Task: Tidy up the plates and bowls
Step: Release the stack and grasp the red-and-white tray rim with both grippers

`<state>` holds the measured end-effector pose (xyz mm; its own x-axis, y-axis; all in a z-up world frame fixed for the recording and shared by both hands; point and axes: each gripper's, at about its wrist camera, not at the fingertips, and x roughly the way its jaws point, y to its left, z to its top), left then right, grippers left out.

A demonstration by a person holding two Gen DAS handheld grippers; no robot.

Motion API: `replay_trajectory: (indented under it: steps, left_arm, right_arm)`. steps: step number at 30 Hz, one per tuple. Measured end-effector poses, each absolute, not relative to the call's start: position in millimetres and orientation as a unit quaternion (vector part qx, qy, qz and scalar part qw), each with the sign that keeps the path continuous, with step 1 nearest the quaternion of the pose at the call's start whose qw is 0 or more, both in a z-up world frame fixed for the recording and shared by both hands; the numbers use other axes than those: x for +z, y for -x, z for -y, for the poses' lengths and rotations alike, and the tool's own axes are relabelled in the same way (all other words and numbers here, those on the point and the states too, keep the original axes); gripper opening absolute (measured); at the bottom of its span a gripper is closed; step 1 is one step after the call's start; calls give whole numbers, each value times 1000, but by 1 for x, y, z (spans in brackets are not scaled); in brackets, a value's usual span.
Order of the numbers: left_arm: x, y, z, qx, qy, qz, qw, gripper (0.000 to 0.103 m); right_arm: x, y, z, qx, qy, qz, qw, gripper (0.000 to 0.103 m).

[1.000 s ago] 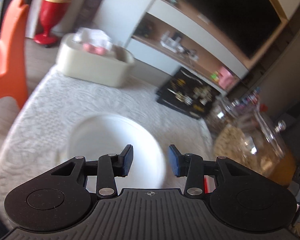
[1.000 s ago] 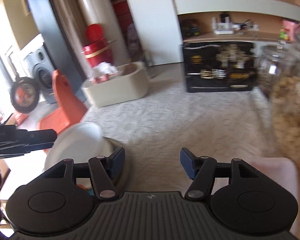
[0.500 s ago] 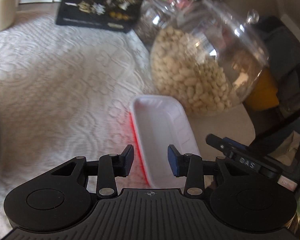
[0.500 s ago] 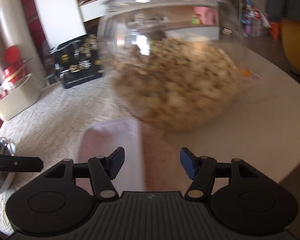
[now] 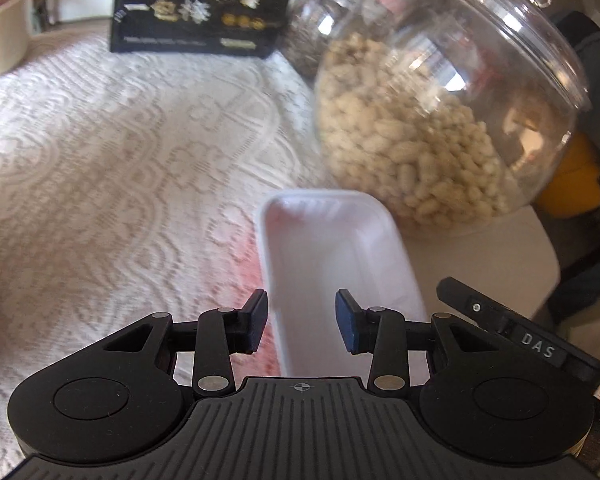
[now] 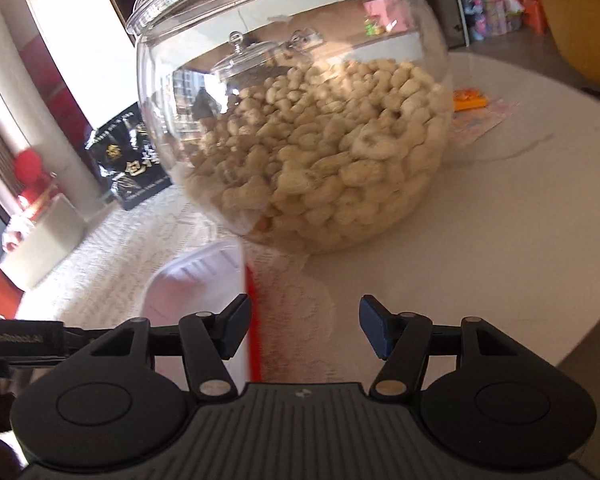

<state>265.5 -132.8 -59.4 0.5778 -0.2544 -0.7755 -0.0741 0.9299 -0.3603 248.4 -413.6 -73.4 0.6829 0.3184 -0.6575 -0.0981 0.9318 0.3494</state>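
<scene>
A white rectangular dish with a red outer side [image 5: 332,264] lies on the lace tablecloth in front of the peanut jar. My left gripper [image 5: 301,322] is open and empty, and the dish's near left rim lies between its fingers. In the right wrist view the same dish [image 6: 204,276] sits at lower left. My right gripper [image 6: 304,330] is open and empty, its left finger over the dish's red right edge. The other gripper's body shows at the right edge of the left view [image 5: 512,332].
A big clear jar of peanuts [image 5: 440,120] stands just behind the dish, also in the right wrist view [image 6: 300,128]. A smaller jar [image 5: 316,32] and a black box [image 5: 204,8] stand further back. A cream tub [image 5: 0,32] is at far left. The table edge [image 6: 580,320] curves at the right.
Both grippers have swung right, away from the white round plate and bowl, toward the white rectangular dish. Over the last half second both came closer to the dish.
</scene>
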Motion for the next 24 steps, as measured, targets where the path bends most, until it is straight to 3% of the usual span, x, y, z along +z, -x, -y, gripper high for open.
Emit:
replay_trajectory:
  steps: [7, 12, 19, 24]
  left_arm:
    - [-70, -270, 130, -52, 180, -474, 860, 41]
    - [-86, -276, 132, -73, 188, -498, 843, 37]
    - [-69, -245, 95, -44, 175, -475, 861, 25]
    - [-60, -202, 51, -19, 193, -451, 871, 24]
  right_arm:
    - [-81, -256, 381, 145, -133, -394, 898, 57]
    - [-92, -258, 359, 162, -131, -431, 878, 37]
    - [-74, -235, 317, 185, -111, -420, 881, 36]
    - [-69, -211, 273, 224, -116, -419, 873, 36]
